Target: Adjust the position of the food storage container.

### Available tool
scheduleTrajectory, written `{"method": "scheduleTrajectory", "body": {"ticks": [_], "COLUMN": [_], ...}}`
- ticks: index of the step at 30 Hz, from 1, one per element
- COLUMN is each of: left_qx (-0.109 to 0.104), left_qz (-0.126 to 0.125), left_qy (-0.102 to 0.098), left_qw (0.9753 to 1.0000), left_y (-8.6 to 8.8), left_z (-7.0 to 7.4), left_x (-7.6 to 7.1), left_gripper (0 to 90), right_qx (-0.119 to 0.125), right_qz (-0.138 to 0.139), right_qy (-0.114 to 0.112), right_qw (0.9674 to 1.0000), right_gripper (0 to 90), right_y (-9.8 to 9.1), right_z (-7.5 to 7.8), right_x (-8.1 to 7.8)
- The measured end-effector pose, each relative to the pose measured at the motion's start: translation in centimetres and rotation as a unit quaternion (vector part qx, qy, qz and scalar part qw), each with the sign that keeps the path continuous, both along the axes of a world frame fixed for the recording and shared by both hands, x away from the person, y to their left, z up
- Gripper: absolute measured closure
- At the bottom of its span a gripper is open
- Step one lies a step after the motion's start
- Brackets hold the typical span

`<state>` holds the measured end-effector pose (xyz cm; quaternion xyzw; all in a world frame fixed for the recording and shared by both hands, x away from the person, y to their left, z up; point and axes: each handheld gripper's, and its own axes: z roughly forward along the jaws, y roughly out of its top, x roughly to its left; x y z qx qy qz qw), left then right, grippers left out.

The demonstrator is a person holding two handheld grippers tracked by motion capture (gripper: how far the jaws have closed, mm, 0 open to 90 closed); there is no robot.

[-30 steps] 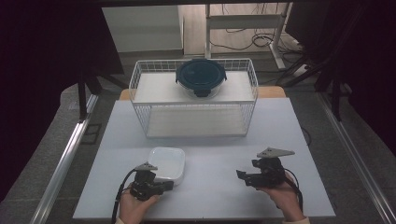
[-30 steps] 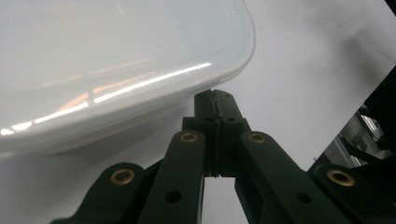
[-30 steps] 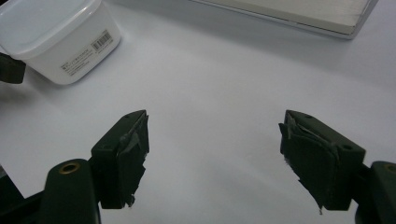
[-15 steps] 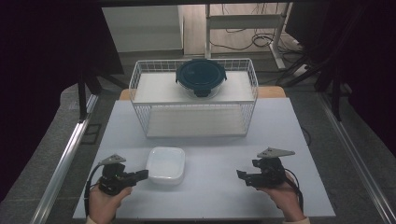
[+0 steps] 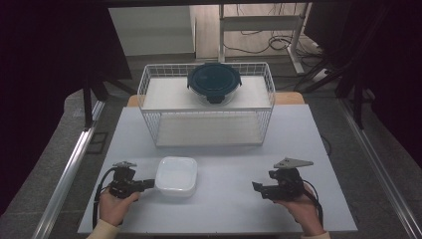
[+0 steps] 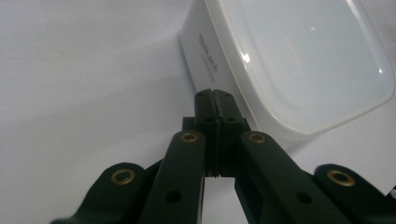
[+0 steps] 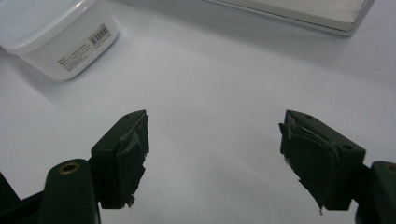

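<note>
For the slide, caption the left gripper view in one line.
Left hand-held gripper, jaws shut with nothing between them, tips at the side wall of the lidded white container on the white table.

A white table bears a white lidded container and a wire rack.

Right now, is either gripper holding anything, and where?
Nothing held. Left gripper is shut, empty, tips at the white container's side; right gripper is open, empty.

Lidded box lies before wire rack, bowl on top.
</note>
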<state>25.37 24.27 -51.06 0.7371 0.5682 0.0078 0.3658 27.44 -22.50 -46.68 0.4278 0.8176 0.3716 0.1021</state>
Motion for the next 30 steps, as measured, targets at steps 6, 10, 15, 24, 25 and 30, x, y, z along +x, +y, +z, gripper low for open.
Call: {"method": "scheduleTrajectory", "body": {"ticks": [6,10,15,24,25,30], "left_qx": [-0.009,-0.013,-0.021,-0.023,-0.025,-0.027], "left_qz": [-0.016,-0.022,-0.039,-0.072,-0.075,-0.091], "left_qy": [0.003,0.003,0.008,0.018,0.017,0.014], "left_qw": [0.9998,0.9997,0.9990,0.9970,0.9967,0.9954], "left_y": [-0.8,-1.3,-2.9,-5.8,-6.3,-7.7], "left_z": [-0.1,0.0,-0.4,-0.9,-0.9,-0.8], "left_x": [-0.4,-0.7,-0.9,-1.3,-1.3,-0.9], "left_gripper": [90.0,90.0,90.0,90.0,90.0,90.0], "right_qx": [0.001,0.002,0.002,0.000,0.000,0.001], "right_qz": [-0.002,-0.004,-0.004,-0.002,-0.001,-0.005], "right_qy": [-0.002,-0.002,-0.003,-0.002,-0.002,-0.003], "right_qw": [1.0000,1.0000,1.0000,1.0000,1.0000,1.0000], "right_gripper": [23.8,23.8,23.8,23.8,23.7,23.7], "right_y": [-0.1,-0.1,-0.1,0.0,0.0,-0.1], "right_z": [0.1,0.2,0.2,0.2,0.2,0.3], "right_x": [0.0,-0.1,0.0,-0.1,-0.1,-0.1]}}
